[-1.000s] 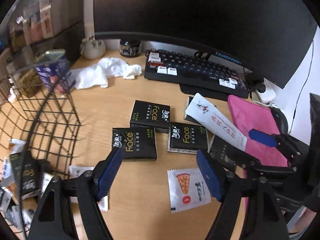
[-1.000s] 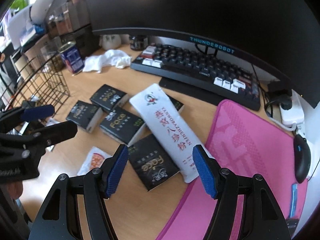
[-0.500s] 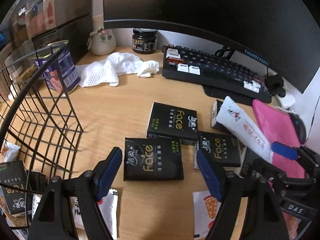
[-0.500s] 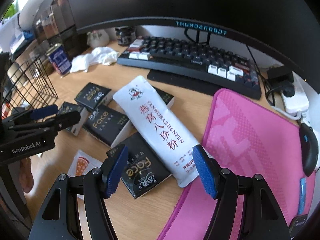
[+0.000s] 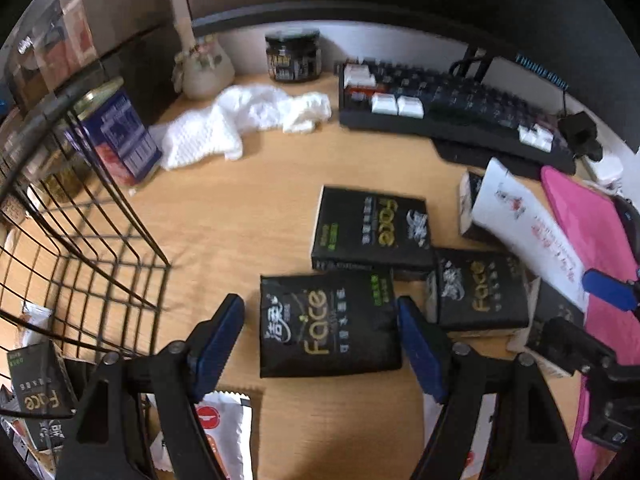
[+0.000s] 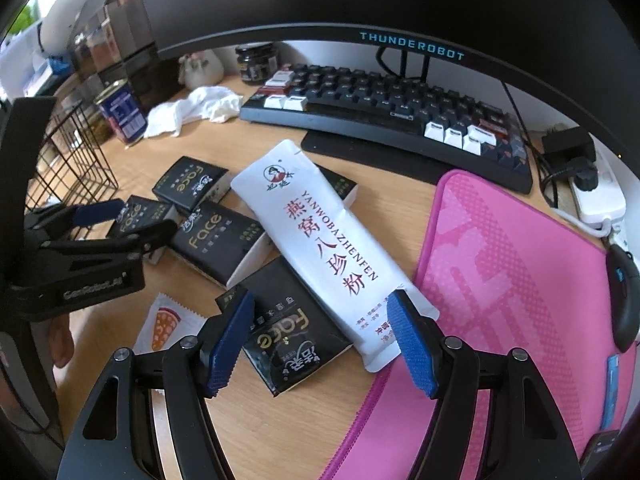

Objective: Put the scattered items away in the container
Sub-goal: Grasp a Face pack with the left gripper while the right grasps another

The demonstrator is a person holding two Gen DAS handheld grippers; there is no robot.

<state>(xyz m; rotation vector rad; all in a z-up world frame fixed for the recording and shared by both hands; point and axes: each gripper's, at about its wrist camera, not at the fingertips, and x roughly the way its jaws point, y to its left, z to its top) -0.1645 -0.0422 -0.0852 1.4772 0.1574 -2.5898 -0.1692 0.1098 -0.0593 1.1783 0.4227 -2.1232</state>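
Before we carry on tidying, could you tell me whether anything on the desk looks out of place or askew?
Yes: the white sachet lies slantwise across two black Face packs, its lower end overhanging the pink mat. A crumpled white cloth sits loose beside the keyboard. Nothing looks spilled or damaged.

left gripper (image 5: 320, 344): fingers apart | right gripper (image 6: 320, 340): fingers apart

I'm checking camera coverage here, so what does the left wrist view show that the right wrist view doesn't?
Only the left wrist view looks into the wire basket, showing a black Face pack already inside. Only the right wrist view shows the computer mouse, the power strip and the monitor's brand lettering. Both show the keyboard, the white cloth, the white sachet, the pink mat and Face packs scattered on the desk.
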